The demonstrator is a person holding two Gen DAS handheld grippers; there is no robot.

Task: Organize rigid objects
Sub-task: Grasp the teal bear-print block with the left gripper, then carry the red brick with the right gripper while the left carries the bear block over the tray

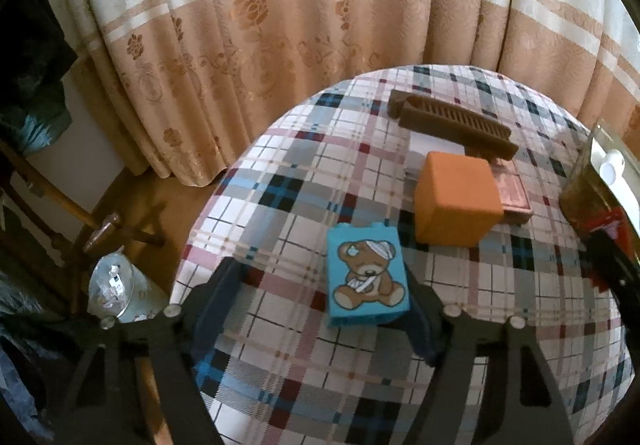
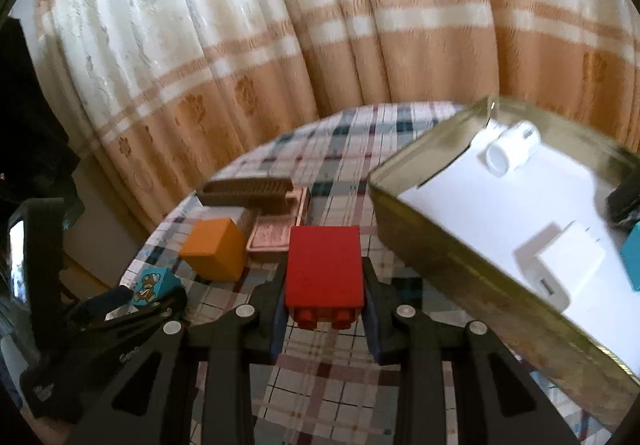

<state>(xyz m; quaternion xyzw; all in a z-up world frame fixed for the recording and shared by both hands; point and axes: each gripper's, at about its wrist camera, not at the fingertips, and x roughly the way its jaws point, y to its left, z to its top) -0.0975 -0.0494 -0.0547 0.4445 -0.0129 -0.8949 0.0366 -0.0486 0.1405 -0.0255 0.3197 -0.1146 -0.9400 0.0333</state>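
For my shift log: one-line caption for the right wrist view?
Right tongs grip a red block beside the metal tray on the plaid table.

A plaid tablecloth [image 1: 304,181] fronts floral curtains [image 1: 256,17] (cream over tan), wooden chair [image 1: 60,201] beside.

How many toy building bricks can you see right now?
2, perhaps 3: a red brick gripped in the right gripper, a teddy-bear brick between the left gripper's fingers, and a partly cropped teal item in the tin.
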